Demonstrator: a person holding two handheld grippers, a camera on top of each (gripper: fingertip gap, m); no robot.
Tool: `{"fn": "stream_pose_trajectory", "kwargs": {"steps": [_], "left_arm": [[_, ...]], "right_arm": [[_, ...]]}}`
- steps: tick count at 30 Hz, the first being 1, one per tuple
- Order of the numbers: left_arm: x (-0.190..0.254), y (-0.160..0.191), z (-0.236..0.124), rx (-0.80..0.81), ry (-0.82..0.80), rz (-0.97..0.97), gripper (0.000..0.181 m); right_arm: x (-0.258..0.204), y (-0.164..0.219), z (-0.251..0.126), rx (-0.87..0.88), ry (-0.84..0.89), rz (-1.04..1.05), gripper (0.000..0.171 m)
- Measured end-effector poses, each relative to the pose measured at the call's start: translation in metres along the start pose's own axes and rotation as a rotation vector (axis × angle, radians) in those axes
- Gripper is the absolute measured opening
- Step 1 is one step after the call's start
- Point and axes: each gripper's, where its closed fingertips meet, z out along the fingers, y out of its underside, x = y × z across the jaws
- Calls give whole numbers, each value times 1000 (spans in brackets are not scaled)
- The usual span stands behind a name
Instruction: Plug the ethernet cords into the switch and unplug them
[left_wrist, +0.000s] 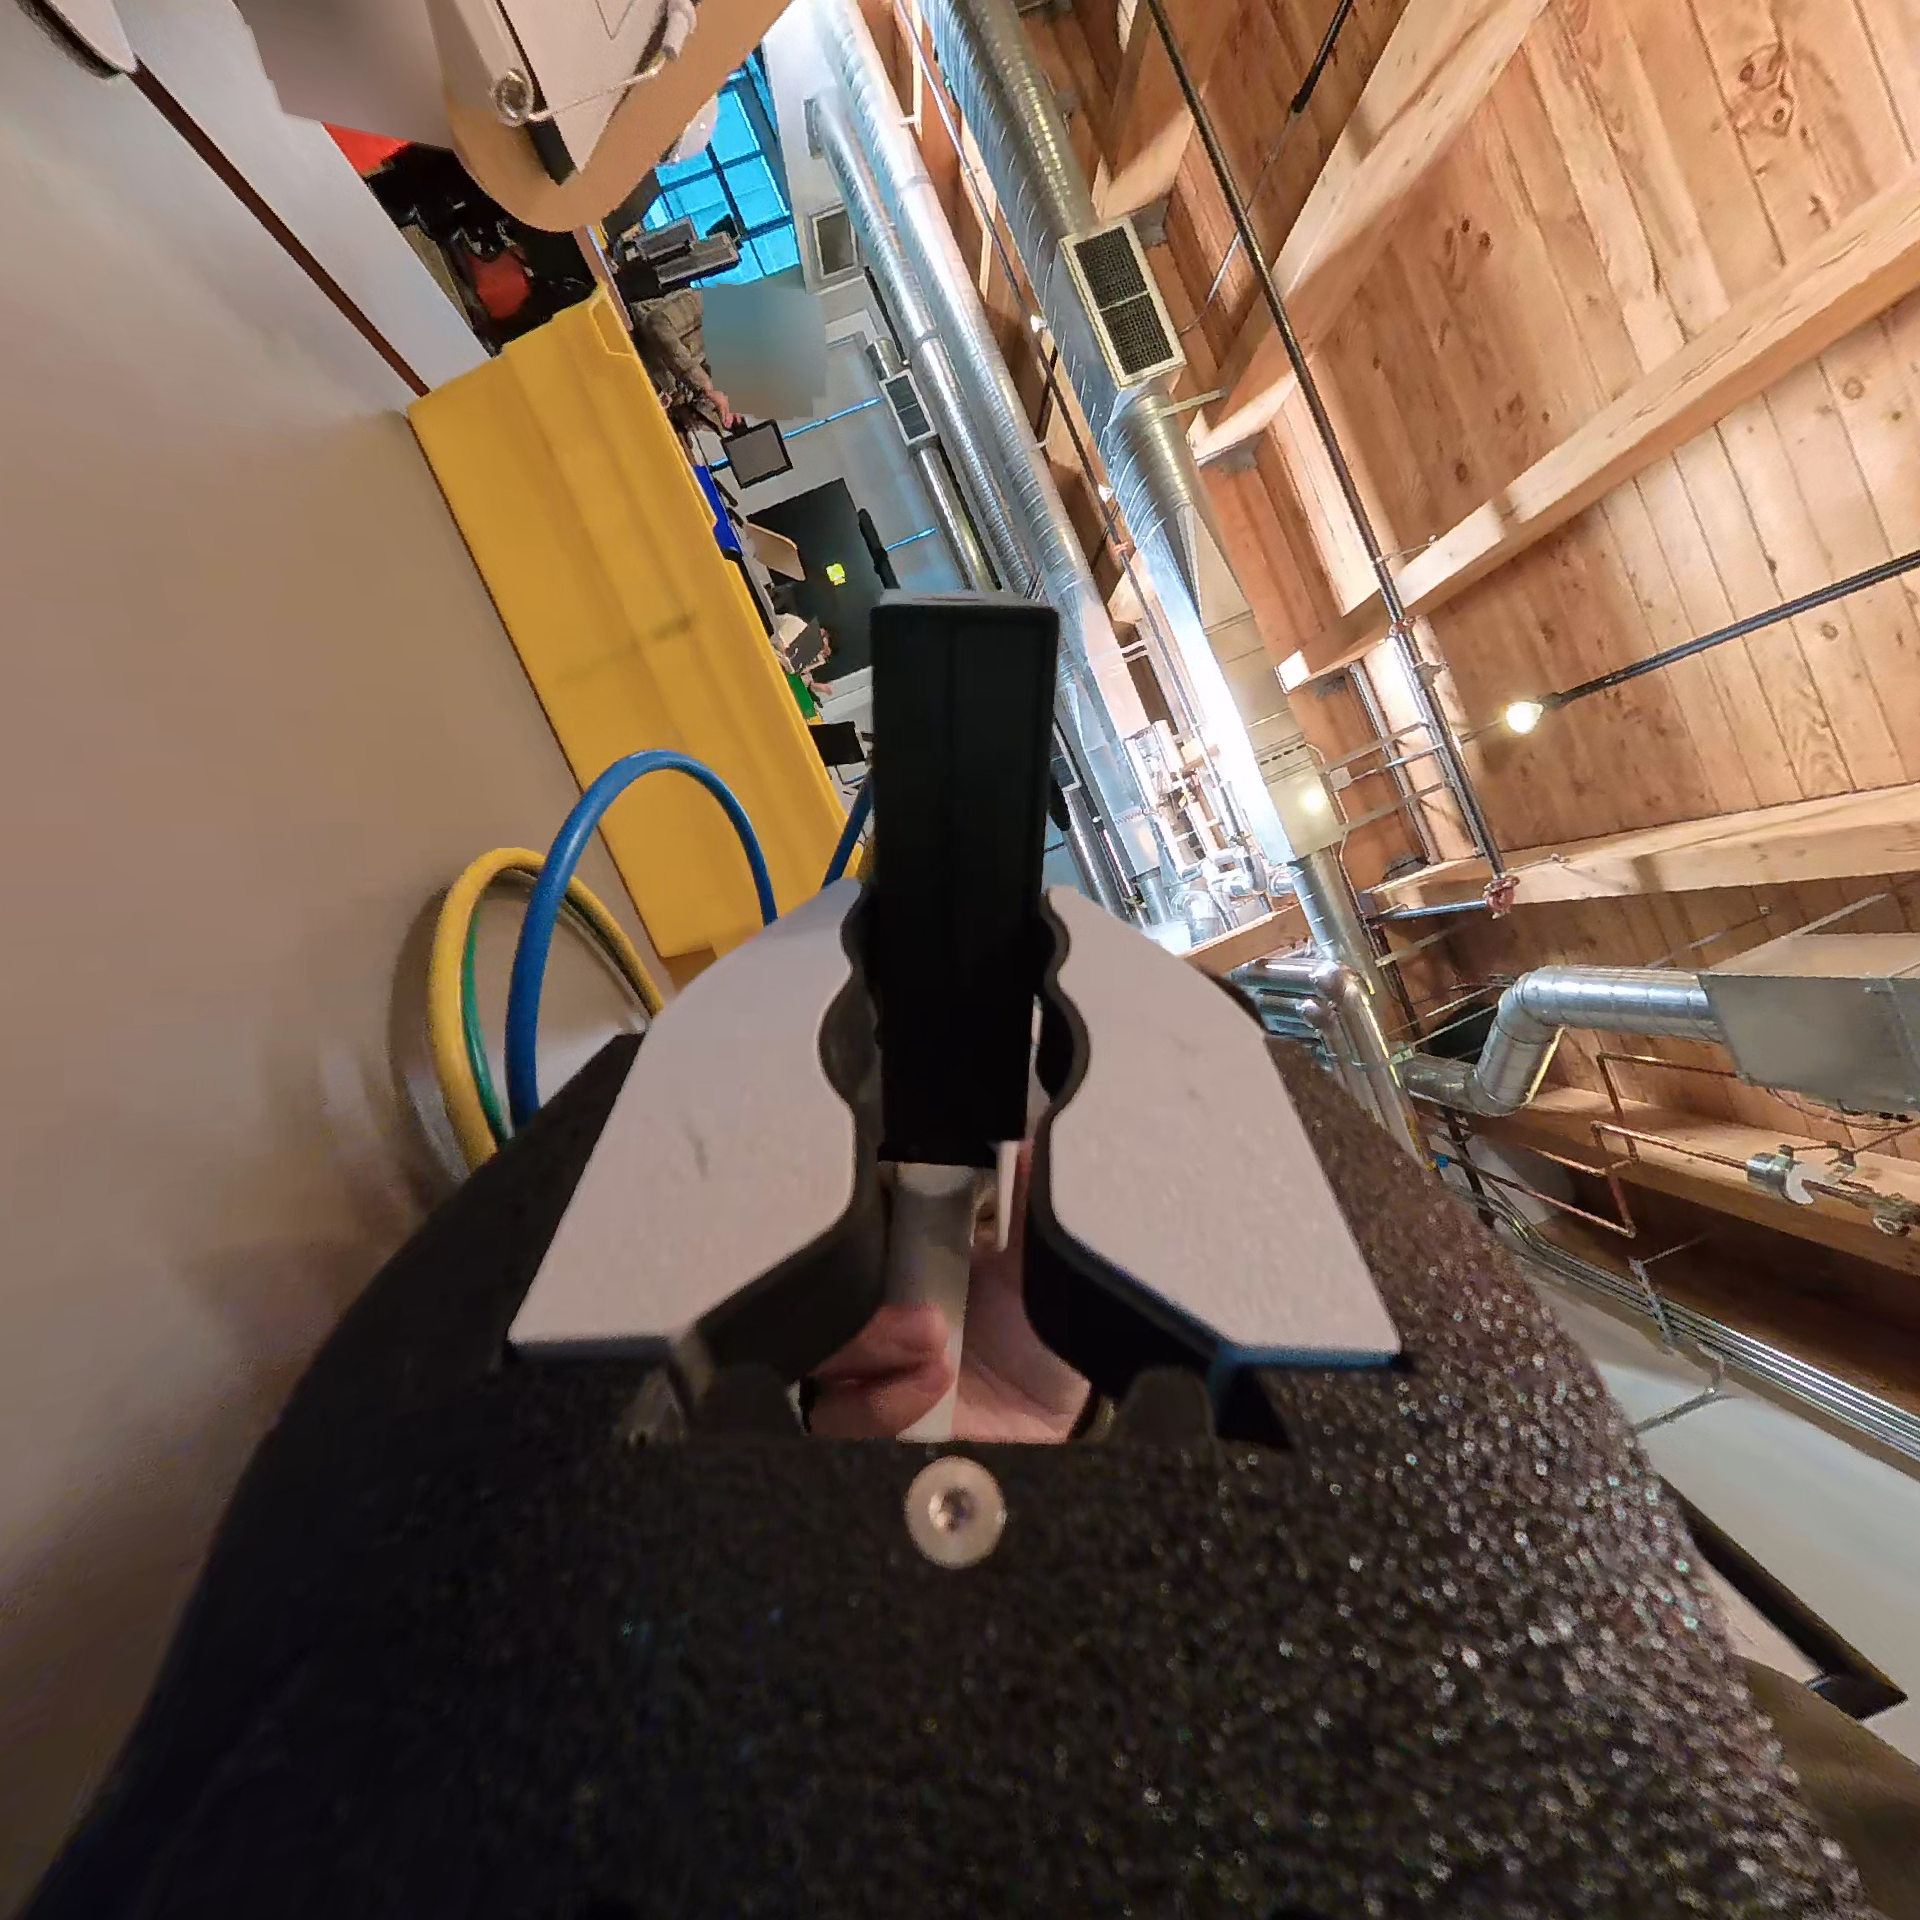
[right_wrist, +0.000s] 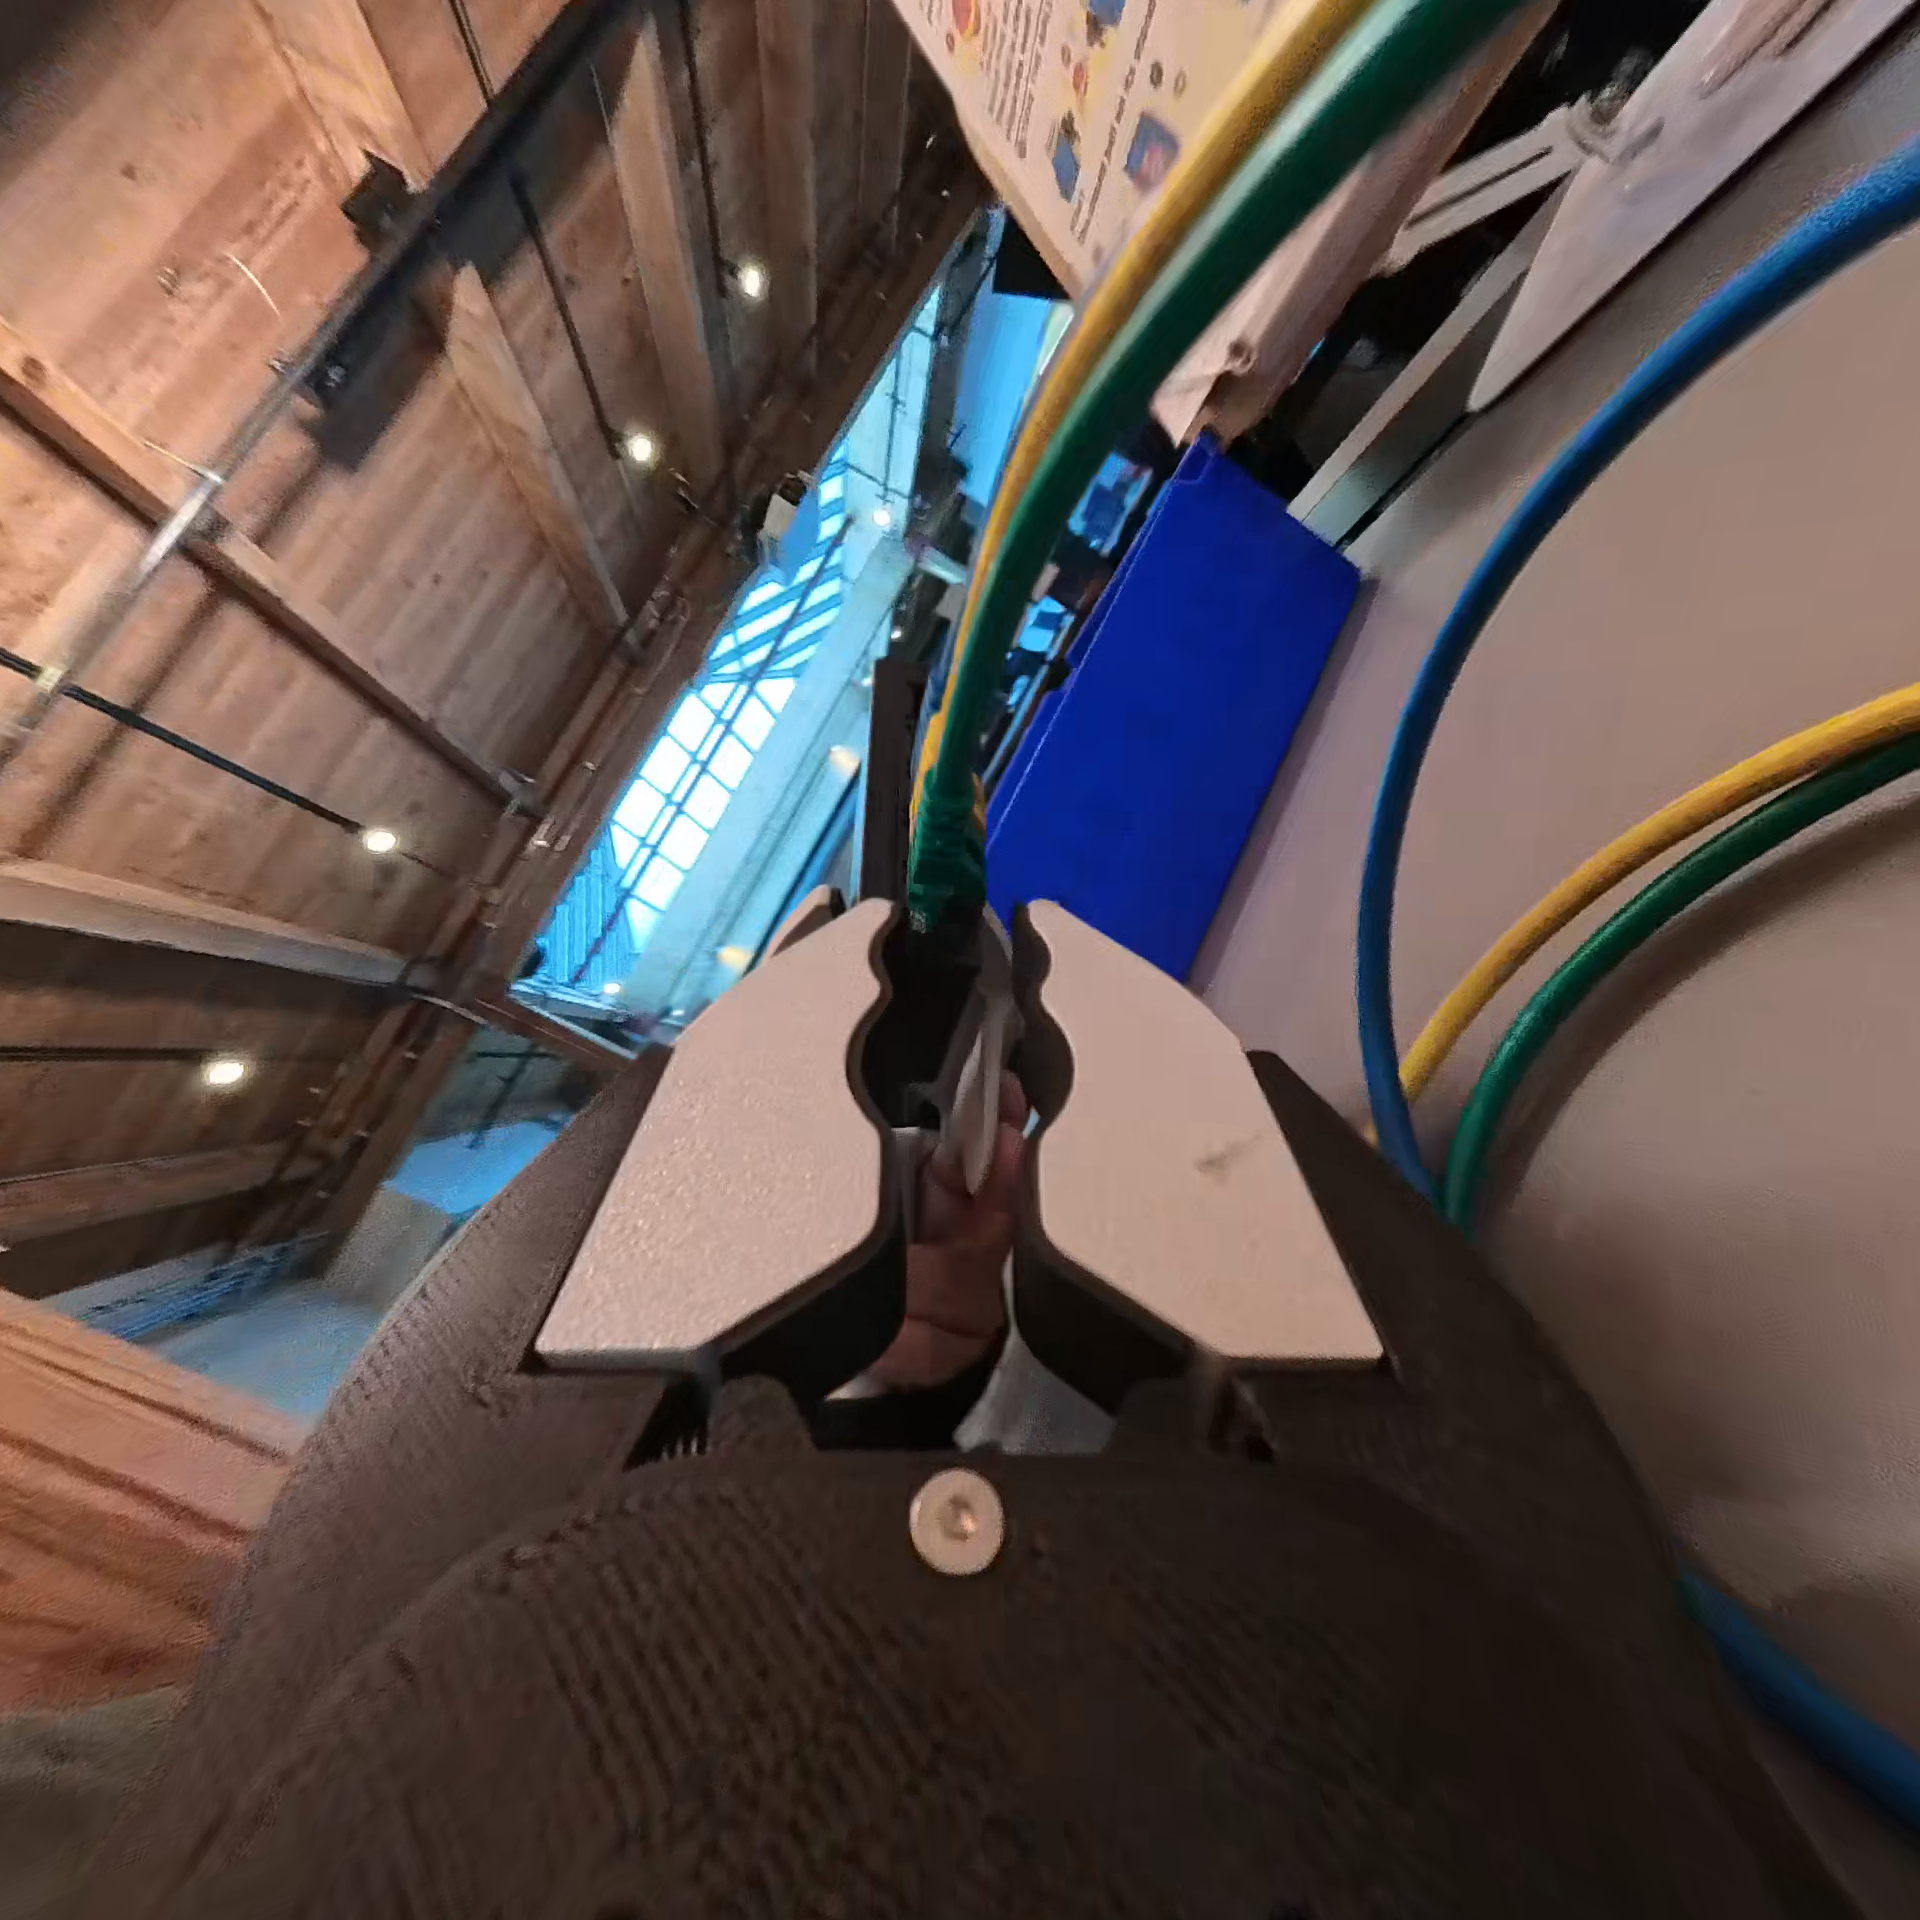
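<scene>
Left gripper (left_wrist: 954, 935) clamps the black switch (left_wrist: 961, 831), held edge-on above the beige table (left_wrist: 208, 727). Right gripper (right_wrist: 951, 920) is closed on the green cord (right_wrist: 940, 847) at its plug (yellow cord (right_wrist: 1558, 883) alongside). Blue cord (left_wrist: 540, 935) loops near a yellow bin (left_wrist: 592, 623); a blue bin (right_wrist: 1164, 748) stands behind.

Left wrist view: mounted just behind grey gripper fingers (left_wrist: 727, 1122), rolled sideways, aimed along pale tabletop (left_wrist: 208, 831) toward yellow plastic bin (left_wrist: 613, 665); wooden plank ceiling (left_wrist: 1558, 468) on right. Close on black box-shaped switch (left_wrist: 961, 883).

Right wrist view: also rolled, tabletop on right, ceiling on left, nearly touching green cord plug (right_wrist: 943, 852).

Shared: looped blue cord (left_wrist: 582, 831), yellow and green cords beside switch, tabletop, ceiling.
</scene>
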Motion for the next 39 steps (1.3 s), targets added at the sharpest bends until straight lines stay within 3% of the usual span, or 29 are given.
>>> {"fn": "stream_pose_trajectory", "kwargs": {"steps": [19, 39], "left_arm": [[1, 13, 6, 0, 4, -18, 27], [-2, 16, 0, -12, -8, 23, 27]], "right_arm": [[-4, -4, -11, 108, 31, -61, 14], [0, 2, -11, 94, 2, -45, 14]]}}
